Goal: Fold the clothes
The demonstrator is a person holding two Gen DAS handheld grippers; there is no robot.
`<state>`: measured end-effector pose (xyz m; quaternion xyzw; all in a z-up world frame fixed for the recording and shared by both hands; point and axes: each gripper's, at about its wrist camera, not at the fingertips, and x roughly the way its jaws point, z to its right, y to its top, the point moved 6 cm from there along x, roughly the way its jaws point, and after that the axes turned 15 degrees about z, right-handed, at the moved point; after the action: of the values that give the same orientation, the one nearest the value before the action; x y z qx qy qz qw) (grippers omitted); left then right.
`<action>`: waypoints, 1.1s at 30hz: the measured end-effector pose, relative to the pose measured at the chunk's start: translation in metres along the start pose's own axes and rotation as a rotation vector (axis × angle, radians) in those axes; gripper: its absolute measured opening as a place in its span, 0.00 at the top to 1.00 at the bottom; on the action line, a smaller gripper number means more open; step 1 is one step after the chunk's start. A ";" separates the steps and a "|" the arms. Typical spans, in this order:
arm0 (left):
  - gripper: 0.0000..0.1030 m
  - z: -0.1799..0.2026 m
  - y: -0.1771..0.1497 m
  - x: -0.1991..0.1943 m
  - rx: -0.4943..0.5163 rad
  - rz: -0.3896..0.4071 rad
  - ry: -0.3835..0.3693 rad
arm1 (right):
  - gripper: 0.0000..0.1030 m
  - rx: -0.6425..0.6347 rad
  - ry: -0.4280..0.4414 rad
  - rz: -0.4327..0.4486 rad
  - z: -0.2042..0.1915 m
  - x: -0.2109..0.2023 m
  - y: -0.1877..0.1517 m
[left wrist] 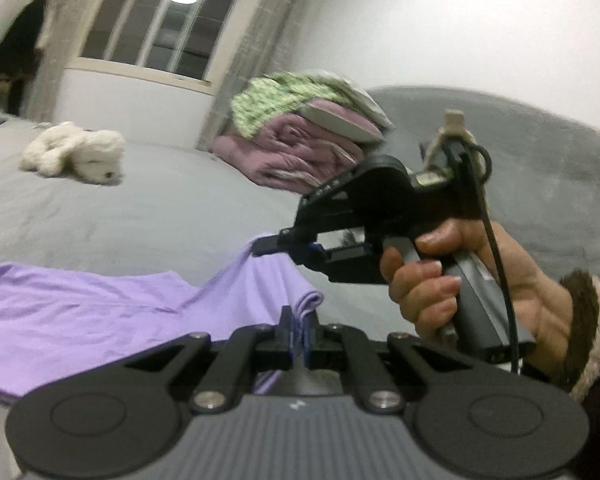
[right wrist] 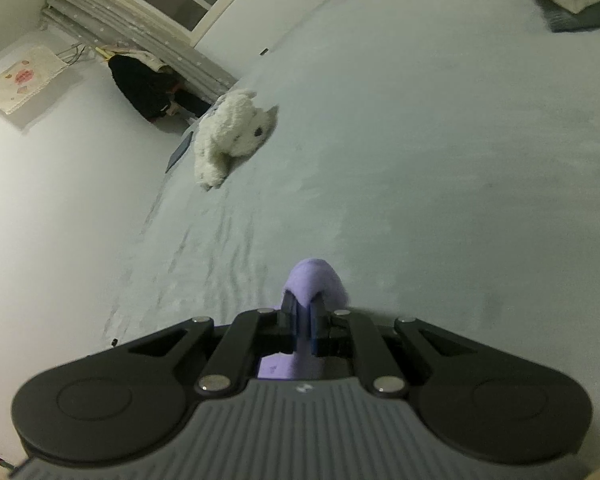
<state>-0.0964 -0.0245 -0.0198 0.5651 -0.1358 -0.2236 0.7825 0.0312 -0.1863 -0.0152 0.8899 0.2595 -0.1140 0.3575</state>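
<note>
Both grippers are clenched on the purple garment (left wrist: 80, 312), which lies spread on the near part of the grey bed (left wrist: 140, 216). The left gripper (left wrist: 299, 340) pinches a folded edge, and the right gripper (right wrist: 303, 326), in a hand (left wrist: 472, 280), lifts another edge. Farther off lie a white plush toy (left wrist: 76, 156) on the left and a pile of bedding (left wrist: 304, 136).

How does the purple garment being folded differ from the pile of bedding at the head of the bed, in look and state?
The purple garment is one thin, smooth layer spread low on the bed, while the bedding pile is thick, puffy and stacked high. The garment is plain lilac; the pile mixes dusty pink with a green-patterned top layer. The garment is pinched by the left gripper and right gripper; the pile lies untouched. Both rest on the grey bed.
</note>
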 end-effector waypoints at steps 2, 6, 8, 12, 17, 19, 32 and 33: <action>0.96 -0.009 0.005 -0.005 -0.025 0.027 0.033 | 0.93 0.008 0.016 -0.004 -0.010 0.007 -0.003; 0.96 -0.034 0.012 -0.016 -0.078 0.065 0.105 | 0.93 0.005 0.046 -0.018 -0.030 0.022 -0.010; 0.96 -0.048 0.015 -0.022 -0.102 0.076 0.140 | 0.93 -0.003 0.059 -0.027 -0.039 0.029 -0.016; 0.97 -0.071 0.019 -0.030 -0.151 0.098 0.207 | 0.93 -0.020 0.085 -0.042 -0.055 0.042 -0.029; 0.97 -0.097 0.025 -0.040 -0.188 0.122 0.274 | 0.93 -0.030 0.117 -0.063 -0.073 0.060 -0.048; 0.96 -0.109 0.025 -0.045 -0.204 0.125 0.306 | 0.93 -0.034 0.118 -0.078 -0.079 0.067 -0.057; 0.96 -0.169 0.027 -0.086 -0.272 0.150 0.516 | 0.92 -0.109 0.135 -0.139 -0.125 0.104 -0.105; 0.96 -0.172 0.027 -0.087 -0.271 0.152 0.533 | 0.92 -0.110 0.138 -0.145 -0.126 0.106 -0.107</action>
<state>-0.0866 0.1680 -0.0465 0.4827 0.0636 -0.0244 0.8731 0.0642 0.0075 -0.0275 0.8536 0.3528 -0.0637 0.3780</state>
